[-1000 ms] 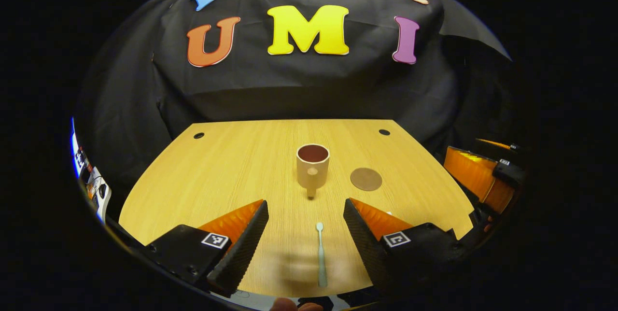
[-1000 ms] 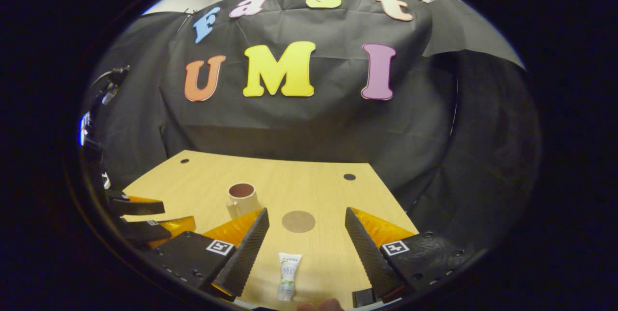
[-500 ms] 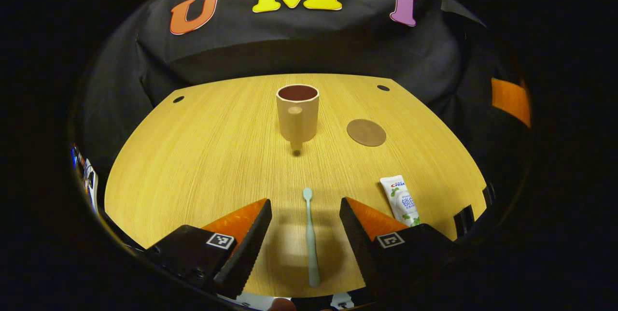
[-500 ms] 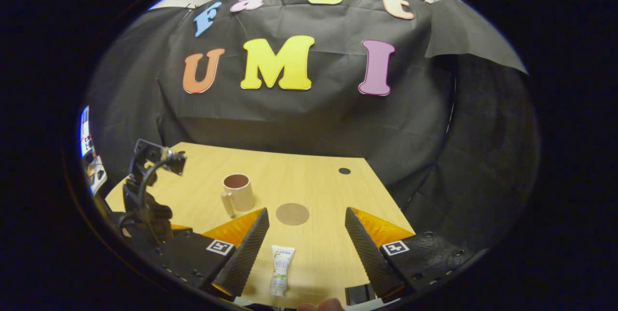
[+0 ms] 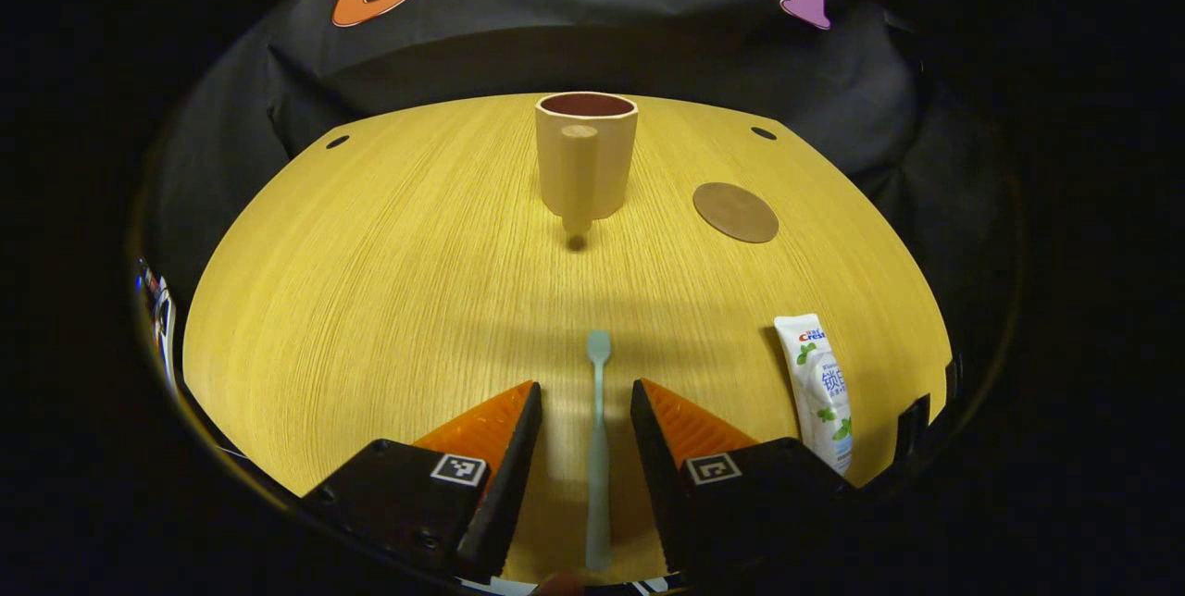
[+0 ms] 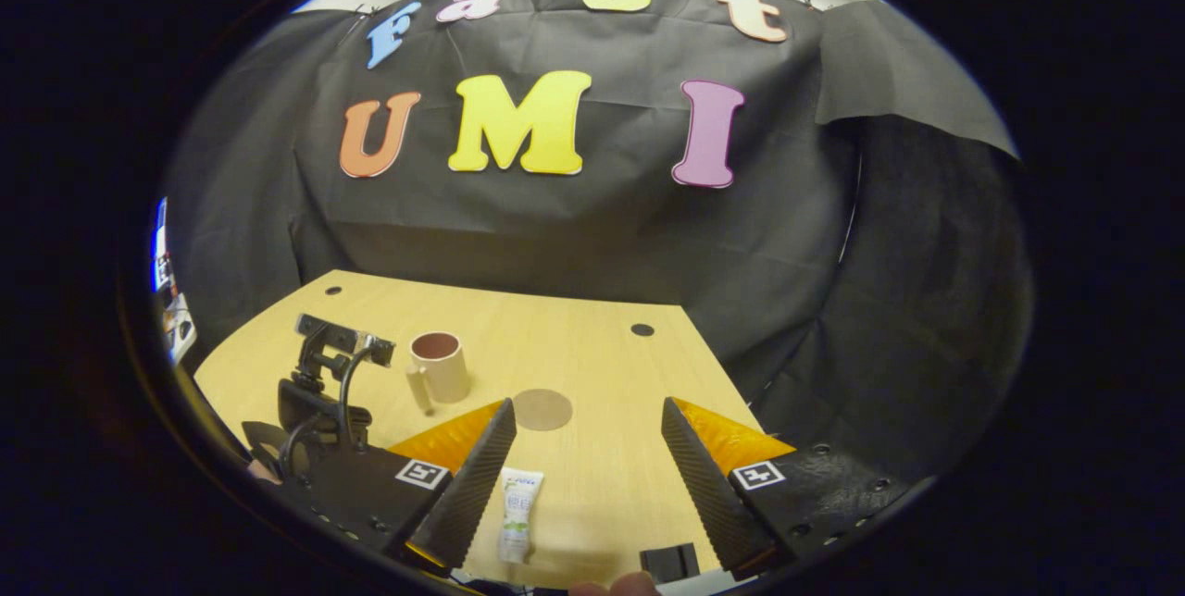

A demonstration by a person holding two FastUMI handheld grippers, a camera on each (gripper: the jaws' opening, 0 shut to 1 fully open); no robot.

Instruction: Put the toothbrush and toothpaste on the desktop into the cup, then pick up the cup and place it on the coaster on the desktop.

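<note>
At the near edge of the tabletop [image 5: 370, 300], the left gripper [image 5: 585, 397] has its fingers apart, one on each side of the toothbrush [image 5: 598, 448], not yet touching it. The brush's long axis runs straight ahead between them, head pointing away; its handle end is cut off at the bottom of the view. The toothpaste [image 5: 819, 388] lies flat toward the near right corner. In the right gripper view it sits just inside the left finger of the right gripper [image 6: 583, 448], whose fingers are wide apart above it. Farther in stands the upright cup [image 5: 585, 161], its inside too dark to read, with the coaster [image 5: 736, 212] bare beside it.
</note>
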